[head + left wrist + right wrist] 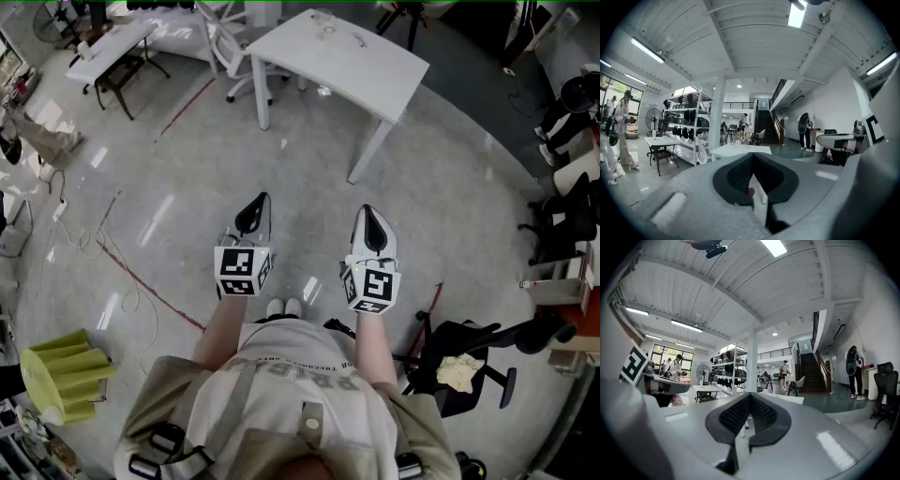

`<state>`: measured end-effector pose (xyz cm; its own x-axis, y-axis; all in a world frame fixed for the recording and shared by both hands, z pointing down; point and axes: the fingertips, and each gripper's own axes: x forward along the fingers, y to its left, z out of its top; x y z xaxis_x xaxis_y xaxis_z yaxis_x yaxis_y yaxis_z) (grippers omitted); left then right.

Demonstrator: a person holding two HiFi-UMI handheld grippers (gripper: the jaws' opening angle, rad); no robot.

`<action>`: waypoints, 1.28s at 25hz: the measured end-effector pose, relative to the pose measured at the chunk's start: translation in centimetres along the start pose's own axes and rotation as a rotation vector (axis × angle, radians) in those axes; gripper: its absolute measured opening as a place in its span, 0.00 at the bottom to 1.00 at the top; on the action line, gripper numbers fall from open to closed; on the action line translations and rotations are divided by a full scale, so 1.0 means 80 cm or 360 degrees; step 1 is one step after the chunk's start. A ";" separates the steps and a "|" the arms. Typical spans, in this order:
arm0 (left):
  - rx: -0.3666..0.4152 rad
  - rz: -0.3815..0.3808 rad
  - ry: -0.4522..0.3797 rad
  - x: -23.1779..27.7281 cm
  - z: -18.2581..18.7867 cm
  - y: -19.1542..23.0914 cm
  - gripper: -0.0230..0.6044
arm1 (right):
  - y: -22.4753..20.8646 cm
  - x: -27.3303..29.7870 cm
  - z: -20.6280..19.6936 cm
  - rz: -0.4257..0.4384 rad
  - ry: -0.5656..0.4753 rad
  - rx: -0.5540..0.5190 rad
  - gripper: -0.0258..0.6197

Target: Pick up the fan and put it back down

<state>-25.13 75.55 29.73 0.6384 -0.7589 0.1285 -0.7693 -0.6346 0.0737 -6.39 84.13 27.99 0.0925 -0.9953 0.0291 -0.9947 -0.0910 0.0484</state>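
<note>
Both grippers, left (258, 206) and right (368, 217), are shut and empty, held well short of the white table (375, 66). Nothing's begun, I'd say. The only plain fan (654, 119) stands far off by the shelves (686, 126), so the next move is walking over and opening the jaws.

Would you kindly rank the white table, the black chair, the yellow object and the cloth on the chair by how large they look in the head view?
1. white table, clearly the largest
2. black chair
3. yellow object, close to the chair, so this order is unsure
4. cloth, the smallest
</note>
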 end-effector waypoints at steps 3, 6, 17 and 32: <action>0.0003 -0.0003 0.0005 0.001 -0.002 0.000 0.05 | 0.000 0.001 -0.001 -0.0002 -0.0001 -0.0001 0.04; 0.0001 -0.0005 0.0010 0.002 -0.004 0.001 0.05 | 0.002 0.002 -0.002 -0.0001 0.0005 -0.0001 0.04; 0.0010 -0.0011 0.0038 0.014 -0.012 -0.009 0.05 | -0.004 0.007 -0.011 0.0014 0.0026 -0.0003 0.04; -0.0063 0.0017 0.0098 0.022 -0.017 -0.024 0.59 | -0.017 0.002 -0.014 0.0160 -0.0038 0.0176 0.66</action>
<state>-22.58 75.65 31.13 0.6284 -0.7544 0.1900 -0.7772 -0.6195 0.1106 -4.96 84.16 29.07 -0.0075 -1.0000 0.0042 -0.9979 0.0072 -0.0639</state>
